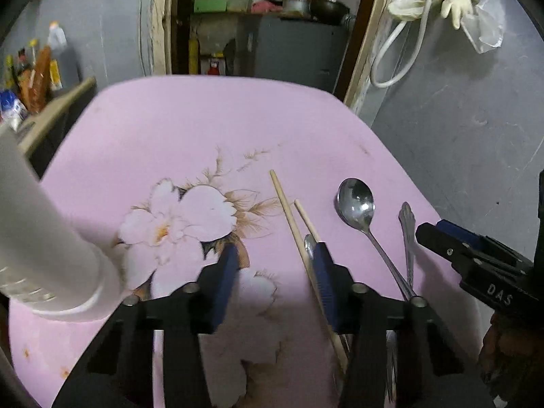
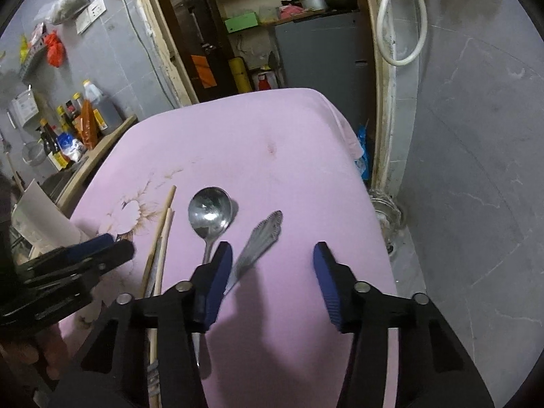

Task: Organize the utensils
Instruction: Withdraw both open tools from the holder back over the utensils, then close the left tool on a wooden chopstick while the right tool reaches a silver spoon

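Left gripper (image 1: 275,282): you hold it low over the pink cloth (image 1: 204,129), jaws spread wide with nothing between them. Its right finger (image 1: 324,282) stands just beside the chopsticks and covers part of a small spoon.
Right gripper (image 2: 272,278): also wide open and holding nothing. Its left finger (image 2: 217,282) sits over the spoon's handle, just beside the ornate handle.
Chopsticks (image 1: 292,217): two wooden sticks lie side by side on the cloth, slanting away from you, one reaching farther than the other.
Spoon (image 1: 357,204): a large steel spoon lies bowl up to the right of the chopsticks, its handle running back toward you.
Ornate handle (image 2: 265,234): a patterned steel handle lies right of the spoon, its decorated end pointing away; you cannot tell what utensil it is, since the other end is hidden. In the left view it crosses the spoon's handle near the gripper.
Small spoon (image 1: 308,244): only its bowl tip shows, touching the chopsticks.
White tube (image 1: 44,238): a pale cylinder leans in at the left edge of your left view, over the cloth's flower print.
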Available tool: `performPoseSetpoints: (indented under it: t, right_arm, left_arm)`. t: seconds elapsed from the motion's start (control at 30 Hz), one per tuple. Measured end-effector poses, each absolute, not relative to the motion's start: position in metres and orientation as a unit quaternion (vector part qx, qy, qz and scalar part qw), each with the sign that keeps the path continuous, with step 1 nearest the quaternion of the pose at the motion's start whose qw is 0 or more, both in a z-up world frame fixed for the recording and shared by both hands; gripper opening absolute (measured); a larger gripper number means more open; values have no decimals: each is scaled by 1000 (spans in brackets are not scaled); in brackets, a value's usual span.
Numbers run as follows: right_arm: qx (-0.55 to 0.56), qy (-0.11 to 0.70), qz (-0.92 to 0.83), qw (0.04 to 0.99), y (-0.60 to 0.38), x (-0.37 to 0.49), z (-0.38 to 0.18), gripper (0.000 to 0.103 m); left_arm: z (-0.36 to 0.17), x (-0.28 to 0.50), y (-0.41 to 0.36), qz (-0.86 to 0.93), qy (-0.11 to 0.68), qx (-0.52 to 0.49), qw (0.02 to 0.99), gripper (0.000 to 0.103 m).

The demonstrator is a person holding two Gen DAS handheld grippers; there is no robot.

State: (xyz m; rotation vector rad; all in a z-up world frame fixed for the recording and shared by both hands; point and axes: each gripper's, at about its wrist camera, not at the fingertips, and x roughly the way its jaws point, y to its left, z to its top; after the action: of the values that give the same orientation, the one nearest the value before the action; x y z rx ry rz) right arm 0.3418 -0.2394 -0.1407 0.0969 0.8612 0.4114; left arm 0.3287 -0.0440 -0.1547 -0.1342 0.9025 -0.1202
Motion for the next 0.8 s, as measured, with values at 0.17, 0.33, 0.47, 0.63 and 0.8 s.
performPoseSetpoints:
  t: [0.17, 0.33, 0.47, 0.63, 0.8]
  right_arm:
    - [45, 419, 210, 882, -234, 347, -144, 37]
    - [42, 423, 221, 878, -227, 353, -147, 36]
    - [41, 428, 228, 874, -221, 359, -149, 34]
    - [35, 431, 231, 872, -218, 363, -152, 29]
    - [36, 432, 232, 871, -219, 364, -153, 21]
  left_arm:
    - [-163, 353, -40, -67, 458, -82, 882, 27]
    - [-169, 370, -43, -69, 476, -73, 874, 21]
    - [-173, 380, -42, -72, 487, -72, 868, 21]
    - [-176, 382, -43, -59, 490, -63, 867, 5]
    - [-177, 373, -35, -43, 483, -83, 871, 3]
